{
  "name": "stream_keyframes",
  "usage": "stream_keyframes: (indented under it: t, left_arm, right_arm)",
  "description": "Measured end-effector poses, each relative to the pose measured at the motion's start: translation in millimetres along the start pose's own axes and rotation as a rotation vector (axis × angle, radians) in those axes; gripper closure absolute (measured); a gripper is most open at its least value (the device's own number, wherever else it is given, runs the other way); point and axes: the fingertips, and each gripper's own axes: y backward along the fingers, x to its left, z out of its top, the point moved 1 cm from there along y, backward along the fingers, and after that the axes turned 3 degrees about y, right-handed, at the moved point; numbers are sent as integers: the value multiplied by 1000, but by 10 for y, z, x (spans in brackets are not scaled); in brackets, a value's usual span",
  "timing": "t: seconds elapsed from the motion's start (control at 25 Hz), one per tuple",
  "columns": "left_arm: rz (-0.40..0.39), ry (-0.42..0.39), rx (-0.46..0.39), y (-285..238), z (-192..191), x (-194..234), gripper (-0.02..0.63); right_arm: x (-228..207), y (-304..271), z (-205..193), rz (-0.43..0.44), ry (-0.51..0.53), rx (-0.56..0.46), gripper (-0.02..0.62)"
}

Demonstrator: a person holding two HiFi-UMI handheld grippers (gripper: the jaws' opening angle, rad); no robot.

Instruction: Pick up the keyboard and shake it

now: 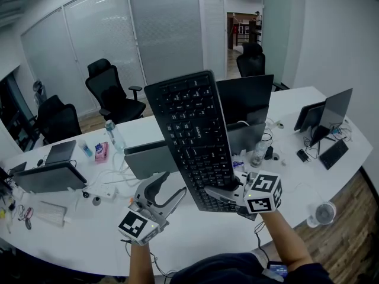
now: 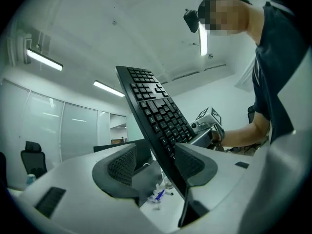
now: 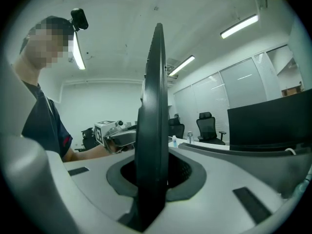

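Observation:
A black keyboard (image 1: pixel 192 138) is lifted off the white desk (image 1: pixel 195 235) and stands steeply tilted, keys toward me. My right gripper (image 1: pixel 218 193) is shut on its lower end. In the right gripper view the keyboard (image 3: pixel 153 121) shows edge-on, clamped between the pads of the right gripper (image 3: pixel 156 175). My left gripper (image 1: pixel 167 189) is open just left of the keyboard's lower edge. In the left gripper view the keyboard (image 2: pixel 156 111) runs past the right pad of the left gripper (image 2: pixel 155 167), and the left pad stands well apart from it.
Dark monitors (image 1: pixel 243 99) stand behind the keyboard. Laptops (image 1: pixel 47 173) sit at the left and more screens (image 1: pixel 331 114) at the right. A water bottle (image 1: pixel 114 136), a glass (image 1: pixel 259 154), a small fan (image 1: pixel 323 213) and cables lie on the desk. Office chairs (image 1: pixel 112 93) stand beyond.

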Motion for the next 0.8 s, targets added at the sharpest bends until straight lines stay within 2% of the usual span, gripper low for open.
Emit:
stream_keyframes:
  t: [0.24, 0.4, 0.6, 0.68, 0.8]
  left_arm:
    - [100, -115, 10, -89, 158, 91, 356]
    - [136, -188, 23, -92, 199, 85, 356]
    - [148, -178, -6, -69, 309, 57, 356]
    - [160, -228, -2, -69, 346, 48, 356]
    - [190, -362, 39, -58, 379, 54, 356]
  right_arm:
    - [-250, 81, 60, -176, 94, 78, 509]
    - [-351, 119, 59, -277, 152, 132, 509]
    - [-448, 147, 18, -352, 170, 167, 509]
    - [-494, 183, 0, -392, 180, 183, 509]
    - [-573, 245, 2, -482, 233, 224, 509]
